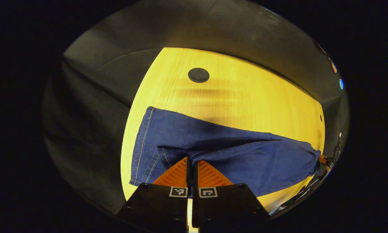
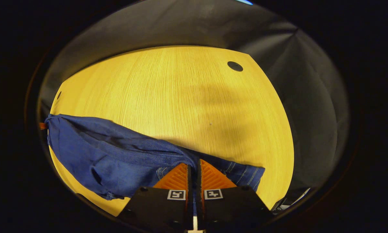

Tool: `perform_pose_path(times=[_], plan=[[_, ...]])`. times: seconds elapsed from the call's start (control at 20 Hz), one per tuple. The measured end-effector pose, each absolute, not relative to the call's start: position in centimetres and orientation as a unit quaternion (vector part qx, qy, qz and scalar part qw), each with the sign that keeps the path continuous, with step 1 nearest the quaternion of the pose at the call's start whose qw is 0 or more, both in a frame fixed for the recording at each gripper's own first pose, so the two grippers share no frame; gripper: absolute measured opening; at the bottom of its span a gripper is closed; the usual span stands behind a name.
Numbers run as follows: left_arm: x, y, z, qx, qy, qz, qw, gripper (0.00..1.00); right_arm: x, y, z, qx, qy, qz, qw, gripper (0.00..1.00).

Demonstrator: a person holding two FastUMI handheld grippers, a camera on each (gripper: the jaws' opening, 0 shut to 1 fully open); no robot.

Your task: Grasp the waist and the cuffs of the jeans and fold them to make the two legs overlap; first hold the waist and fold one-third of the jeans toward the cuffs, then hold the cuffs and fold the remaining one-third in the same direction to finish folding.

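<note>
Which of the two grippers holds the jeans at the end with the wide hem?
The left gripper does: beside it the jeans end in a wide stitched hem, while the right gripper pinches the other end.

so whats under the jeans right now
The jeans lie on the yellow wooden table, which shows bare all around them. Whatever sits directly beneath the denim is covered, so I cannot tell.

Blue denim jeans (image 1: 213,145): far end cut off at right edge, left gripper view. Near fold possibly hidden behind jaws; cannot confirm.
</note>
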State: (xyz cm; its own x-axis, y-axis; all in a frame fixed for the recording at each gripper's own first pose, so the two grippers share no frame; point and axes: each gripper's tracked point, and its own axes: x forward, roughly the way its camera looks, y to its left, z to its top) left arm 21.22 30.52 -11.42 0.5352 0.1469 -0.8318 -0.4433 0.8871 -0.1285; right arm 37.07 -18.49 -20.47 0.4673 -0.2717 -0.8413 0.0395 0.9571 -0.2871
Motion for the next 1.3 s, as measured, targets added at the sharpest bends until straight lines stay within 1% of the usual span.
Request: perform_pose_path(times=[0.05,0.1,0.15,0.2,0.35,0.5,0.55,0.7,0.75,0.8,0.85,0.9,0.95,1.0,1.05,1.1,1.15,1.2,1.3], plan=[[21.2,30.6,-11.7,-0.161,0.451,0.176,0.86,0.0,37.2,-18.7,-20.6,-0.113,0.502,-0.091,0.853,0.06],[21.2,30.7,-11.6,-0.156,0.451,0.178,0.861,0.04,37.5,-18.7,-20.2,-0.107,0.496,-0.091,0.857,0.17],[21.2,31.1,-11.6,-0.144,0.449,0.185,0.862,0.05,37.8,-18.9,-20.0,-0.1,0.487,-0.09,0.863,0.34],[21.2,31.2,-11.0,-0.134,0.443,0.184,0.867,0.19,38.2,-19.4,-19.0,-0.096,0.472,-0.093,0.871,0.5],[20.3,31.2,-9.9,-0.103,0.42,0.187,0.882,0.75,38.7,-21.2,-15.1,-0.07,0.413,-0.112,0.901,1.0],[19.1,31.7,-6.9,-0.052,0.373,0.201,0.904,0.98,36.1,-22.7,-12.2,-0.007,0.383,-0.125,0.915,1.0],[18.4,31.4,-6.0,-0.039,0.358,0.202,0.911,0.96,34.6,-23.9,-12.2,0.007,0.381,-0.132,0.915,1.0],[16.8,29.4,-4.1,-0.041,0.318,0.191,0.928,0.96,29.7,-27.4,-13.3,0.019,0.4,-0.159,0.902,1.0],[16.0,28.4,-3.9,-0.05,0.313,0.185,0.93,0.96,27.8,-28.1,-13.8,0.024,0.409,-0.164,0.897,1.0],[15.4,27.4,-3.7,-0.057,0.31,0.183,0.931,0.96,26.7,-28.7,-14.6,0.03,0.417,-0.167,0.893,0.96],[14.6,26.4,-3.7,-0.062,0.307,0.182,0.932,0.96,25.3,-29.5,-15.7,0.036,0.428,-0.172,0.887,0.99],[14.1,25.4,-3.7,-0.064,0.303,0.18,0.934,0.96,24.3,-30.2,-16.7,0.039,0.435,-0.175,0.882,0.95],[13.6,24.5,-3.7,-0.065,0.3,0.18,0.935,0.96,23.5,-31.0,-17.9,0.038,0.444,-0.176,0.878,0.95],[13.0,23.7,-3.5,-0.066,0.297,0.183,0.935,0.96,23.0,-31.5,-18.9,0.034,0.451,-0.176,0.875,0.99],[12.7,22.7,-3.5,-0.069,0.292,0.187,0.935,0.96,22.8,-31.9,-19.6,0.029,0.457,-0.174,0.872,0.95],[12.4,21.7,-3.3,-0.075,0.285,0.191,0.936,0.96,22.9,-32.4,-20.3,0.025,0.463,-0.169,0.87,0.96],[12.1,20.8,-3.2,-0.084,0.28,0.194,0.937,0.96,23.0,-32.1,-20.4,0.027,0.465,-0.162,0.87,1.0],[11.6,19.8,-2.9,-0.092,0.273,0.2,0.937,0.96,23.4,-32.0,-20.7,0.032,0.466,-0.154,0.871,0.96],[11.2,18.1,-2.1,-0.095,0.247,0.218,0.939,0.95,23.5,-32.0,-20.8,0.035,0.467,-0.138,0.873,0.96]])
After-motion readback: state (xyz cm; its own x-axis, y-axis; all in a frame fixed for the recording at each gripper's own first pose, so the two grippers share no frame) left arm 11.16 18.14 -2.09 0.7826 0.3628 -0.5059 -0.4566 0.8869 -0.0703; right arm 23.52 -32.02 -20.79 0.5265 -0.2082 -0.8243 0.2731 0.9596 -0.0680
